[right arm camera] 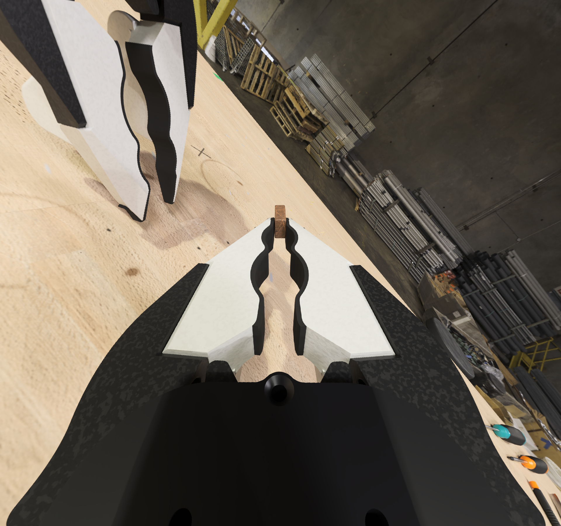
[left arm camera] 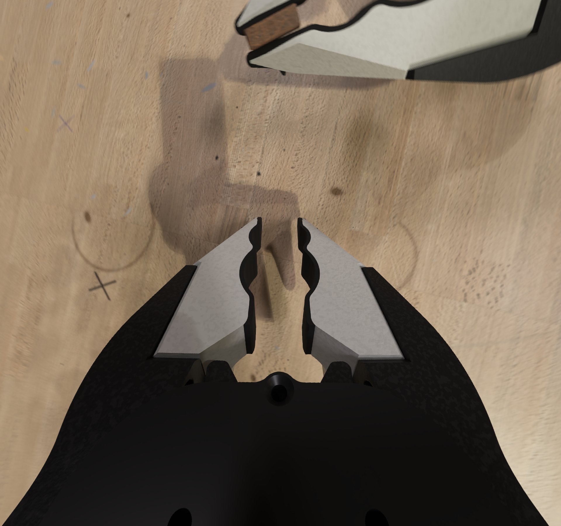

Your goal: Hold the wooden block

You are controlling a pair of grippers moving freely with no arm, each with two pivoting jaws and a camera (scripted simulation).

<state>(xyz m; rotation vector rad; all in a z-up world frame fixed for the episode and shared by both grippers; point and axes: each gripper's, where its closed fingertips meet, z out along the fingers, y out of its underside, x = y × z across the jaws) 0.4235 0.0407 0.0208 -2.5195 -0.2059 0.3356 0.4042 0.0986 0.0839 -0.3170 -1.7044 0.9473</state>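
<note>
The wooden block (right arm camera: 280,222) is small and reddish-brown. My right gripper (right arm camera: 280,219) is shut on it at the fingertips and holds it above the light wooden table (right arm camera: 76,283). In the left wrist view the block (left arm camera: 271,30) shows at the top, pinched between the right gripper's white fingers (left arm camera: 334,55). My left gripper (left arm camera: 279,219) is open and empty, pointing down at the table (left arm camera: 91,162), apart from the block. It also shows in the right wrist view (right arm camera: 154,210) at the upper left.
Pencil crosses (left arm camera: 101,285) and a drawn circle (left arm camera: 112,238) mark the table. Screwdrivers with teal (right arm camera: 510,434) and orange (right arm camera: 532,462) handles lie at the table's right edge. Beyond the edge are stacked pallets (right arm camera: 273,86) and metal pipes (right arm camera: 425,222).
</note>
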